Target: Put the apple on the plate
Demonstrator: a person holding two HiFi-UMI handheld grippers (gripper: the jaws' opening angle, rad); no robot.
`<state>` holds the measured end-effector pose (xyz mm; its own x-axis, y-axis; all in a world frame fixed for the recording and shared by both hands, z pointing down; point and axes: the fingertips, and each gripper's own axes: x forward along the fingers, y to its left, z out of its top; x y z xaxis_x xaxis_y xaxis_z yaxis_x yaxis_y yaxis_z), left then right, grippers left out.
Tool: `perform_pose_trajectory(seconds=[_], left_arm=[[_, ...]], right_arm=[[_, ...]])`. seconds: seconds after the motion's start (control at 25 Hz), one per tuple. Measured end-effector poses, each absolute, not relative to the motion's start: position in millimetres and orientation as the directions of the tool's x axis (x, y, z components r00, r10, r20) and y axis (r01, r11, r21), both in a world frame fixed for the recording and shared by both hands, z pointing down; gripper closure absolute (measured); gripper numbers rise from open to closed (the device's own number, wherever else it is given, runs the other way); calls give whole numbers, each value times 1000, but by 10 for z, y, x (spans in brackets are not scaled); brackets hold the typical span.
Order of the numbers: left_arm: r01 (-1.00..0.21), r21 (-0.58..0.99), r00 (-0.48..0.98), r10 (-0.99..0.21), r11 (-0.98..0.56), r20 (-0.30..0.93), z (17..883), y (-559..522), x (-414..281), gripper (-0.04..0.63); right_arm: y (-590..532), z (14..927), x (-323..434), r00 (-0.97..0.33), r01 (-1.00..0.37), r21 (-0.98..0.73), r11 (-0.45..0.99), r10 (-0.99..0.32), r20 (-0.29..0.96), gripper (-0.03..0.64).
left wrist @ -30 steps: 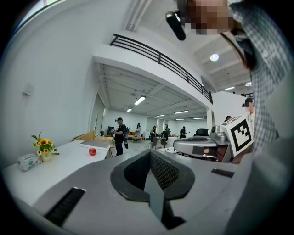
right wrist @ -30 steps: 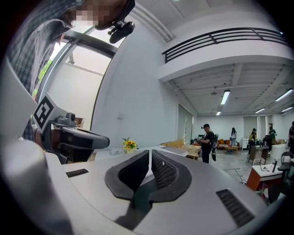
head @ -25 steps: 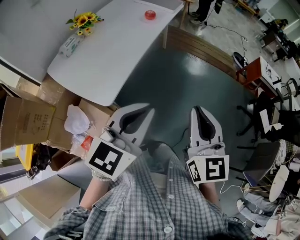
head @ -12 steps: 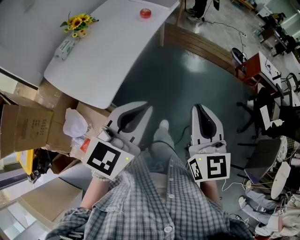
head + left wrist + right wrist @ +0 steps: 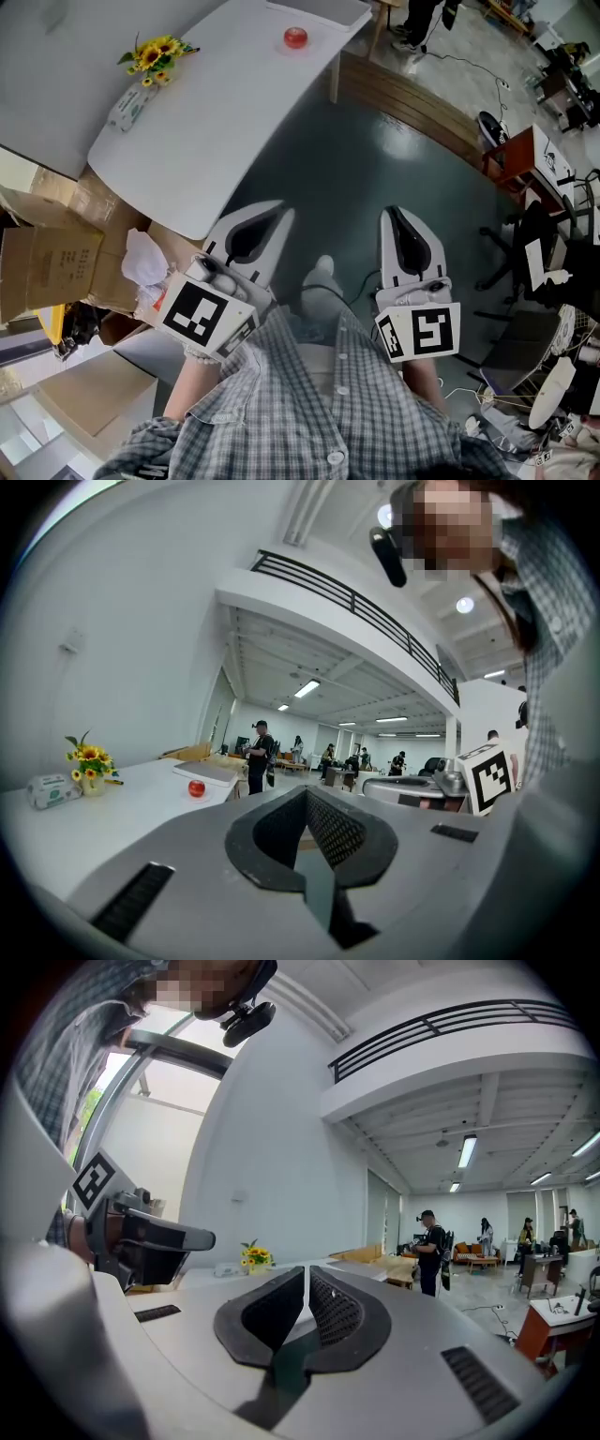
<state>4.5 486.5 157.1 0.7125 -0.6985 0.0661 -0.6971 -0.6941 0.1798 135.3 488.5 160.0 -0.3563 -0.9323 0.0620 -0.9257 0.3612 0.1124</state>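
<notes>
The head view looks steeply down over the person's checked shirt [image 5: 309, 412]. The left gripper [image 5: 277, 211] and right gripper [image 5: 393, 217] sit close below it, and the white table [image 5: 216, 112] lies far off at upper left. Each of the 2 gripper views rides low behind its own jaws and faces nearly level across the room. All 3 views share the table's sunflowers [image 5: 155, 54] [image 5: 87, 755] [image 5: 251, 1254]. The head and left gripper views also share the apple [image 5: 295, 37] [image 5: 196, 787].
</notes>
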Motion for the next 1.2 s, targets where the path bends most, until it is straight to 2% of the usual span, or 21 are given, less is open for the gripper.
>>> perform_pose_trajectory(seconds=[0.72, 1.2], left_arm=[[-784, 146, 613, -789, -603, 36, 1364, 3911, 787, 586], [-794, 141, 601, -798, -591, 44, 1403, 3555, 1121, 586]], right_arm=[[3744, 1466, 2052, -484, -864, 135, 484, -874, 39, 584], [3373, 1503, 2412, -481, -867, 129, 481, -876, 34, 584]])
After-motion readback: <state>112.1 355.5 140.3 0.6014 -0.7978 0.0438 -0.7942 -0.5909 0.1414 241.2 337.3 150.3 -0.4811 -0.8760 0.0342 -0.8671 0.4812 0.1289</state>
